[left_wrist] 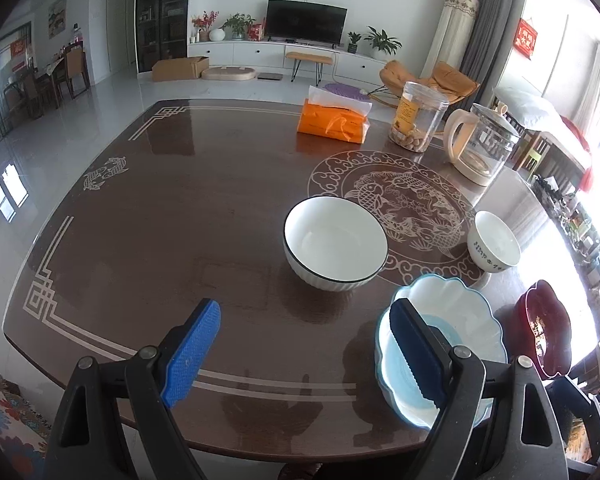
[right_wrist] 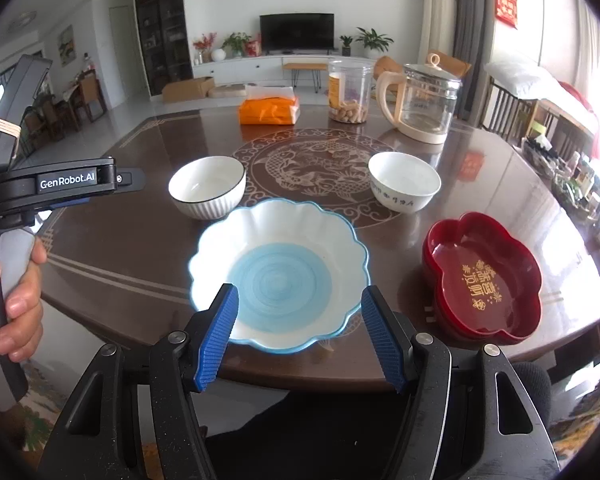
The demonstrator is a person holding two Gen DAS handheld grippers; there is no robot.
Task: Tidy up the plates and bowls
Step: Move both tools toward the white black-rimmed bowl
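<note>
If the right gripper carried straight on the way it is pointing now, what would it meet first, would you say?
Most likely the scalloped blue-and-white bowl: the open right gripper frames its near rim, angled downward. How far above the rim it is stays unclear.

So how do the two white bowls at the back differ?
The left bowl has a dark rim line and ribbed sides; the right bowl has a plain rim and smooth sides with small dark writing. The left bowl looks somewhat wider. Both are white, empty, upright, and flank the table's fish medallion.
</note>
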